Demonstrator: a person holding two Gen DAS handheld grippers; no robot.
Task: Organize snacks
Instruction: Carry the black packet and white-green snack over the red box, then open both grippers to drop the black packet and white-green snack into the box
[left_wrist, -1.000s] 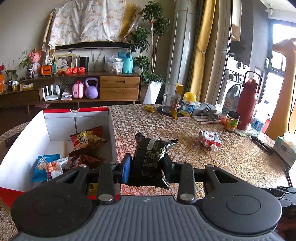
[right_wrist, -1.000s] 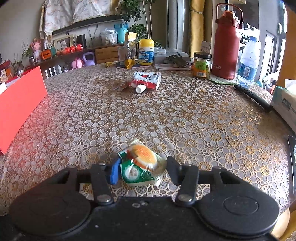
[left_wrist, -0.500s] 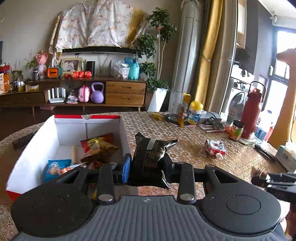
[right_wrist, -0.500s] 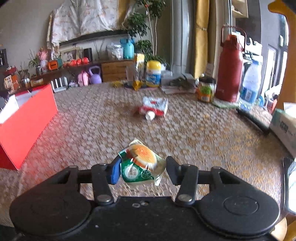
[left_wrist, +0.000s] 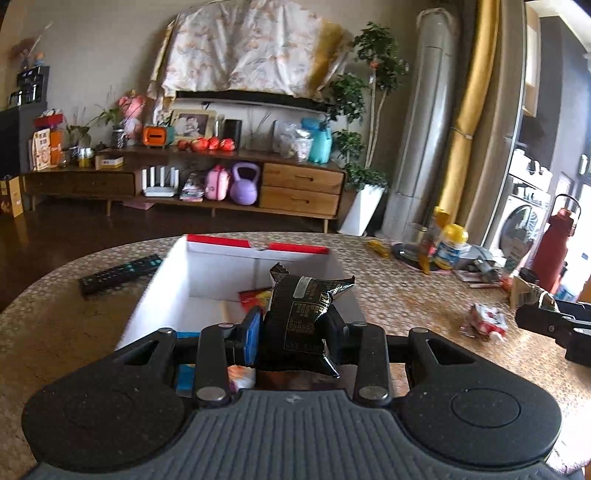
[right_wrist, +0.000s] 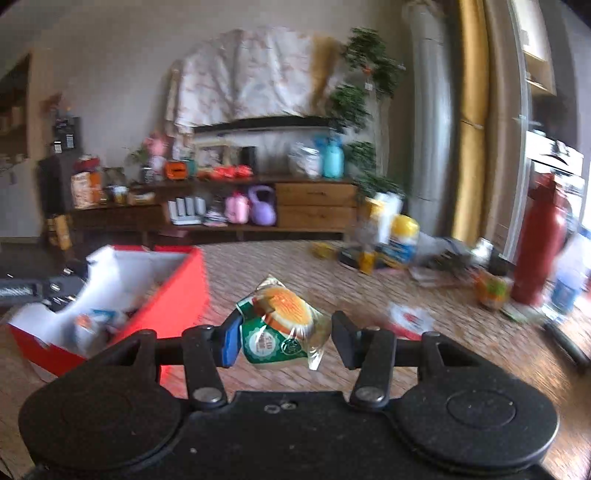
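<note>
Black foil snack pack (left_wrist: 301, 317) pinched upright in the left gripper (left_wrist: 291, 334), jaws narrow on it, held over the near end of the red-and-white box (left_wrist: 255, 245). Box interior shows a red-yellow packet (left_wrist: 253, 297) behind the pack; blue packet (left_wrist: 184, 373) low down under the left finger. Box stands on the patterned table (left_wrist: 402, 295).

Right gripper (right_wrist: 286, 332) clamps a green-and-orange cake packet (right_wrist: 280, 325), lifted off the table, right of the box (right_wrist: 173, 299); view blurred. That gripper's tip (left_wrist: 554, 325) enters the left view at the right edge.

Clutter around: remote control (left_wrist: 118, 275) left of the box, on the table. Red-white pouch (left_wrist: 485, 321) lying loose on the table right of the box. Further back a yellow-capped bottle (left_wrist: 448, 245), a glass (left_wrist: 417, 236), papers. Red flask (left_wrist: 554, 247) far right. Box's far wall stands between the black pack and the back of the table.
</note>
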